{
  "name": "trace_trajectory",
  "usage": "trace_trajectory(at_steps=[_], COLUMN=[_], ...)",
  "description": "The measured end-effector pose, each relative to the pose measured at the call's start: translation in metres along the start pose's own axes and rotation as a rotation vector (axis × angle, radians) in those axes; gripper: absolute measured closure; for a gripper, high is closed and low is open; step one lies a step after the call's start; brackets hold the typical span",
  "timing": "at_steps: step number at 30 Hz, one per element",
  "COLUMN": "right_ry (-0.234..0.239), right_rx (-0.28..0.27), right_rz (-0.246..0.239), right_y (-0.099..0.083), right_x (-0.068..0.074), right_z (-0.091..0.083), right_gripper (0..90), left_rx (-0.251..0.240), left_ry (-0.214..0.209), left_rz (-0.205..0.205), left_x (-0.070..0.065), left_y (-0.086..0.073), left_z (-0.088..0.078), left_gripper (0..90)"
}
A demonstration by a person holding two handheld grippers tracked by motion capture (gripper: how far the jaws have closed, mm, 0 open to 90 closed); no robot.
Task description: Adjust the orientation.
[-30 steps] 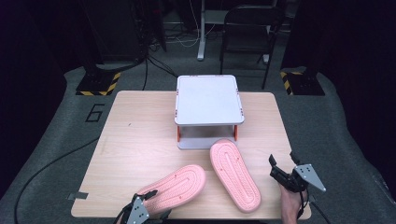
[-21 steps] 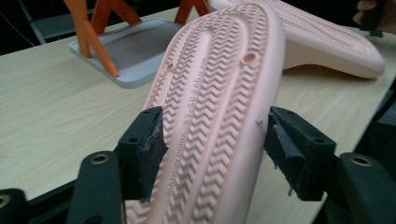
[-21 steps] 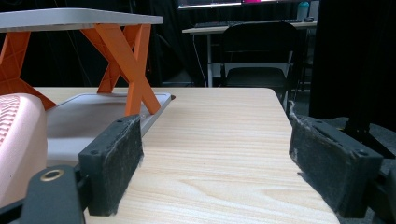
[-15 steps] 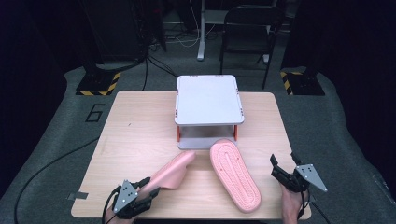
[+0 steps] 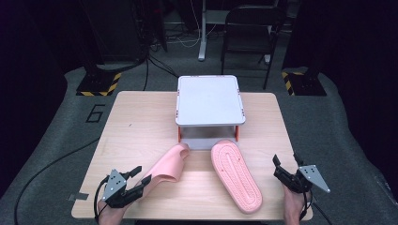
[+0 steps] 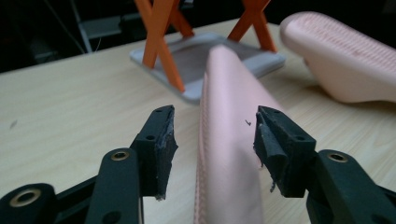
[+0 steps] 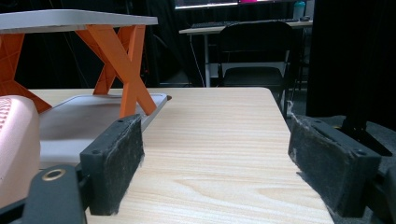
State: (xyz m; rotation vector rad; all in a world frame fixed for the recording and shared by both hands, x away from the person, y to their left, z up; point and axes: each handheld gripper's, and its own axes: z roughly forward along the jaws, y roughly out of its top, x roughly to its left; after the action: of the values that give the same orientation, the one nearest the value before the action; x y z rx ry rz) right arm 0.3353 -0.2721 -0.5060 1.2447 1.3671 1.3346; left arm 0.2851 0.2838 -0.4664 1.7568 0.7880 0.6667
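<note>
Two pink slippers are on the wooden table. The left slipper is tipped up on its edge, and its heel end sits between the jaws of my left gripper, which have just been closing and are shut on it. In the left gripper view this slipper runs away from the jaws towards the stand. The right slipper lies flat with its ribbed side up. My right gripper rests open at the table's right front, with nothing between its jaws.
A small stand with a white top, orange crossed legs and a grey base plate sits at mid-table behind the slippers. A black chair and cables are on the floor beyond.
The left slipper lay flat a second ago. The left gripper has closed on its heel and drawn back to the left and up, which turned the slipper onto its edge. The right gripper stayed still.
</note>
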Motion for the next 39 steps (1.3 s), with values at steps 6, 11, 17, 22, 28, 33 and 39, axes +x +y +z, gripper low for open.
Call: trace_trajectory(at_steps=[6,11,17,22,28,33,39], right_ry=[0.001,-0.001,-0.009,-0.009,-0.003,-0.002,0.007], right_rx=[-0.001,0.001,0.001,0.002,0.005,0.007,0.005], right_rz=[-0.006,-0.004,0.005,0.008,0.008,0.009,0.007], right_y=[0.0,0.001,0.0,0.0,0.0,0.0,0.001], right_x=[0.0,-0.001,-0.003,-0.002,-0.003,-0.003,-0.003], right_z=[0.0,-0.001,-0.001,-0.001,0.0,-0.001,0.0], right_gripper=[17.9,17.9,18.1,18.2,18.2,18.2,18.2], left_rx=[0.041,0.12,0.163,0.125,0.105,0.086,0.096], left_ry=[-0.105,-0.078,-0.038,0.042,0.033,0.046,0.111], left_rz=[0.083,0.065,0.061,0.01,-0.077,-0.165,-0.22], left_x=[-0.015,-0.011,0.0,0.014,0.033,0.04,0.051], left_y=[0.013,0.004,-0.008,-0.015,-0.021,-0.029,-0.043], left_z=[0.009,0.024,0.023,0.017,0.016,0.01,0.002], left_gripper=[47.0,46.1,51.1,58.2,56.9,56.5,51.6])
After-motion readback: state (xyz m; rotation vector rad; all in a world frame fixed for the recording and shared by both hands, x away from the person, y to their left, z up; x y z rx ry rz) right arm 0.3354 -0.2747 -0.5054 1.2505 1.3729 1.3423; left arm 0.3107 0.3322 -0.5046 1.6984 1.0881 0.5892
